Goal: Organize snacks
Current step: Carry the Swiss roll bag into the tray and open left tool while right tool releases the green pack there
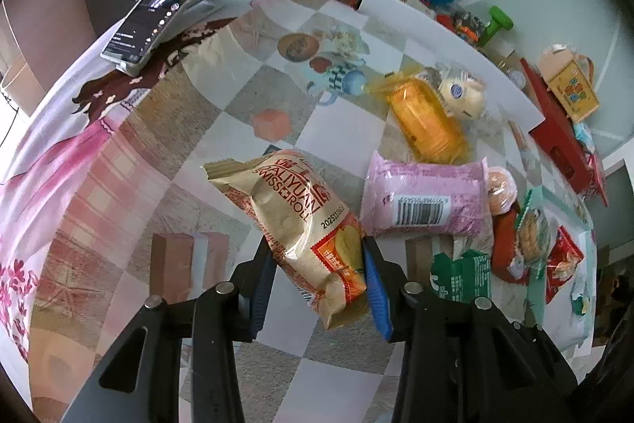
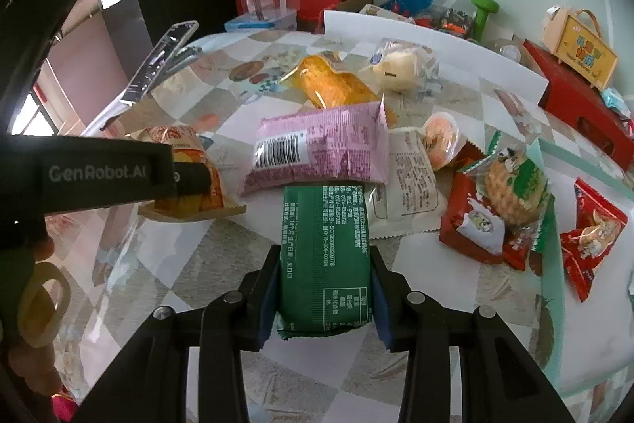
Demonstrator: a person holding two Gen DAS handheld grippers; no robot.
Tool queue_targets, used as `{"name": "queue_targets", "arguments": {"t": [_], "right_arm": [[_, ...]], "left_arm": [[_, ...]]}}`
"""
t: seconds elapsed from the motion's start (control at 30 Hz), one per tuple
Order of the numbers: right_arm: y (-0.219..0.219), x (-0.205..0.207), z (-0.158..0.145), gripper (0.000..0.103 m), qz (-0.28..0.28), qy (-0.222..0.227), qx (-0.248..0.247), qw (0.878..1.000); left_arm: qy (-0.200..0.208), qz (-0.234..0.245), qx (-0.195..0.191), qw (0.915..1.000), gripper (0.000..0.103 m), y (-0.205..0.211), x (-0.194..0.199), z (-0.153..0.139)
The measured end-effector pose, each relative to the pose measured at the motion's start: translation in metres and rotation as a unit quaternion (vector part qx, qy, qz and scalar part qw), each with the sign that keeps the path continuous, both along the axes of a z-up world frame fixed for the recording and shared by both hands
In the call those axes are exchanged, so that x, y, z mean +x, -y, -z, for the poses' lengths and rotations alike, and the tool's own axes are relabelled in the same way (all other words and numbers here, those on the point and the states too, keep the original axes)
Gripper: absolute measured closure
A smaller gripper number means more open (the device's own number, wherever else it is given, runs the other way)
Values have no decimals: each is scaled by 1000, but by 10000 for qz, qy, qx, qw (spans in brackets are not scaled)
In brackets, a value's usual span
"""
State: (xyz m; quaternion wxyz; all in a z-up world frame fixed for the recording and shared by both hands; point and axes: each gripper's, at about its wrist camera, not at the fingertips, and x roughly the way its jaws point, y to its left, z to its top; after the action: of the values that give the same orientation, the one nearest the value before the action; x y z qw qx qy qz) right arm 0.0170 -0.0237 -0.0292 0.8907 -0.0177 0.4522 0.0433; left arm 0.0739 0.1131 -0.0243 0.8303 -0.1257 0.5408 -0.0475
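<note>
My left gripper (image 1: 317, 280) is shut on a beige Swiss roll packet (image 1: 293, 224), held above the table; the packet also shows in the right wrist view (image 2: 198, 161) with the left gripper's body over it. My right gripper (image 2: 323, 288) is shut on a green snack packet (image 2: 325, 256), whose corner shows in the left wrist view (image 1: 461, 272). A pink packet (image 1: 428, 201) (image 2: 321, 149) lies on the table just beyond both. Behind it lie an orange packet (image 1: 428, 121) (image 2: 333, 86) and a clear-wrapped bun (image 1: 463, 94) (image 2: 400, 66).
To the right lie a jelly cup (image 2: 442, 137), a white packet (image 2: 408, 185), a biscuit pack (image 2: 511, 185) and red packets (image 2: 590, 236). A phone on a stand (image 1: 162, 10) is at the far left. Red boxes (image 2: 586, 106) and a white sheet (image 1: 436, 30) edge the checked table (image 1: 237, 113).
</note>
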Motion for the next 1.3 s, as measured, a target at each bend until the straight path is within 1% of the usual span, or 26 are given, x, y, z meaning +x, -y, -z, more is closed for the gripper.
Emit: {"name": "queue_targets", "arguments": {"t": [0.13,0.4,0.57,0.77,0.93,1.03,1.2,1.3], "right_arm": [[1,-4,-9,60,0,114,5,9999],[12,-10,-28,61,135,362,107,9992],[29,-15,-41,61,382,472,155,9980],[54,-21,-55,60,756,642,253,9947],[84,-30,-69,60,1138,860,304,9893],[106,-35,-74,60,1437,905,360,9848],[142,-43,-80,60,1892,980,275,9767],[167,-50,-84,60,2231,1040,172,9691]], "left_arm": [[148,-35,-113,9998,59,-1,-2,-10],[421,-145,-200,9988,59,-5,-8,-27],[575,-123,-308,9978,59,-2,-12,-39],[788,3,-398,9961,59,13,-17,-53],[1001,329,-351,9938,59,42,-24,-67],[1079,606,-382,9916,59,66,-30,-72],[1213,1084,-295,9862,59,108,-39,-77],[1243,1337,-305,9827,59,127,-42,-77]]}}
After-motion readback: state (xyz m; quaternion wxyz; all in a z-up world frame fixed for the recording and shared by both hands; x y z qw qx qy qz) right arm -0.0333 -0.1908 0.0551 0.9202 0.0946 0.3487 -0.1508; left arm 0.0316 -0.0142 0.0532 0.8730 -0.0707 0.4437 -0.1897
